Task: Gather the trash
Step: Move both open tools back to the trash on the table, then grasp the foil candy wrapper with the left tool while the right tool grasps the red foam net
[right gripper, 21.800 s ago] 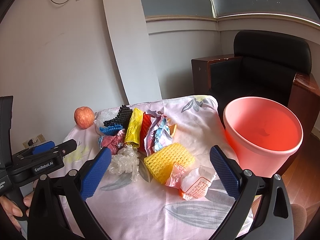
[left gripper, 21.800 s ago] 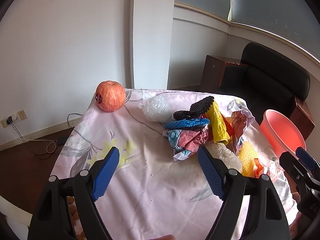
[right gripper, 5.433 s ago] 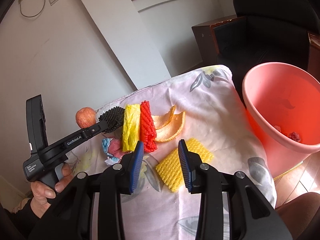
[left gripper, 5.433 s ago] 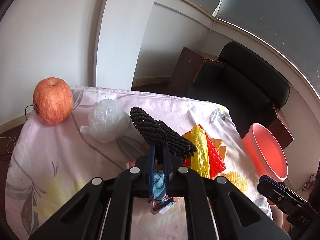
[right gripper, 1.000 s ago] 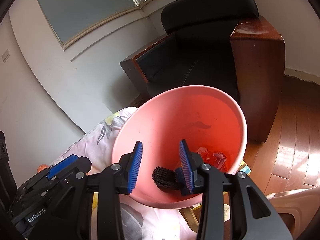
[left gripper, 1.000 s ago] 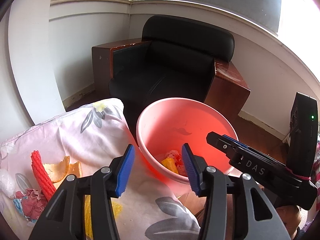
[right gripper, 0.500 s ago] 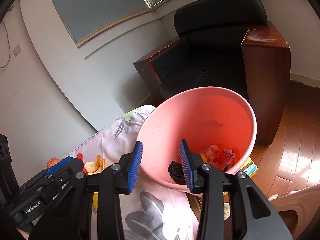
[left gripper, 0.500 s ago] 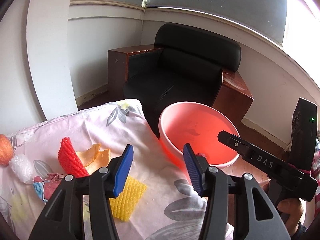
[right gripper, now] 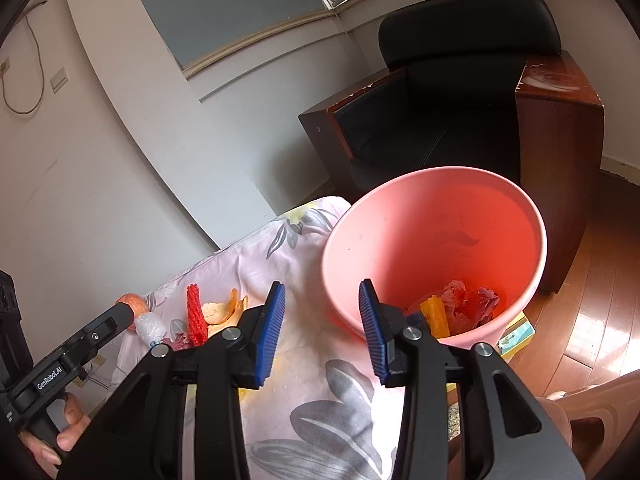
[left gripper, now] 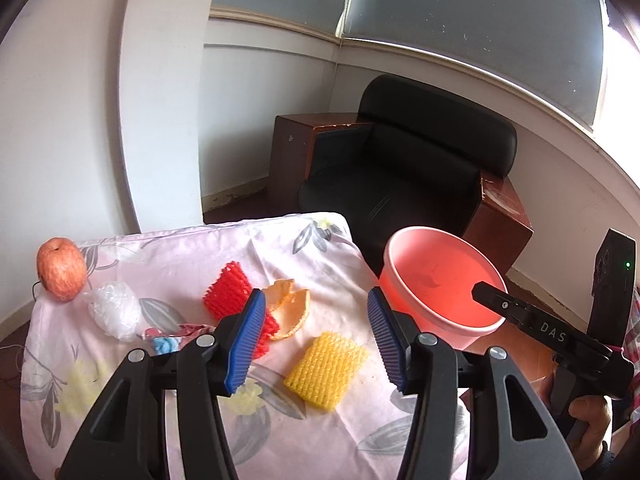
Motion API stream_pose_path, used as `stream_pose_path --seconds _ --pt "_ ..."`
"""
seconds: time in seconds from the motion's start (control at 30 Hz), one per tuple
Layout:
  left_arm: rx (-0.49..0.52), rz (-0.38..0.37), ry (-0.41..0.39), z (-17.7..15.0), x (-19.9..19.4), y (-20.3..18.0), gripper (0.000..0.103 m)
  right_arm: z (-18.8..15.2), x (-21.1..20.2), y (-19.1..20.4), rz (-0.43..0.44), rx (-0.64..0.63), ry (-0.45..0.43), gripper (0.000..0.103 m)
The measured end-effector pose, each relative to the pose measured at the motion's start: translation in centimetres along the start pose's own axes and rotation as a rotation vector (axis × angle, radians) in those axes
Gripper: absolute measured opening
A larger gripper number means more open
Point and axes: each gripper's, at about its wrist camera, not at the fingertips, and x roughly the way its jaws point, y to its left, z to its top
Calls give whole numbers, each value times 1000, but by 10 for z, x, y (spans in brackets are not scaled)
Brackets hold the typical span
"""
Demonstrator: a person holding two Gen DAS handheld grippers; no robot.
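Trash is seen spread on the flower-print table (left gripper: 304, 240): a yellow foam net (left gripper: 326, 376) nearest, orange peel (left gripper: 290, 312) and a red foam net (left gripper: 232, 300) beyond it, a clear plastic wad (left gripper: 116, 314) and crumpled wrappers (left gripper: 172, 338) to the left. An apple (left gripper: 60, 274) is set at the far left corner. The pink bucket (right gripper: 520, 216), just beside the table's right edge, holds several discarded pieces. The left claw (left gripper: 316, 344) is held wide open and empty above the table; the right claw (right gripper: 322, 334) is likewise spread open, empty, near the bucket's rim.
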Motion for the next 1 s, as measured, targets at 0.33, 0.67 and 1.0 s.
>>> stream_pose_path --seconds 0.33,0.67,1.0 --pt "-91 139 -13 -15 -24 72 52 -19 21 32 59 -41 85 39" --pt "-153 190 75 -49 -11 110 52 -37 39 56 69 -97 168 39" --pt "-134 143 120 -52 34 103 52 -45 50 69 104 -131 215 39"
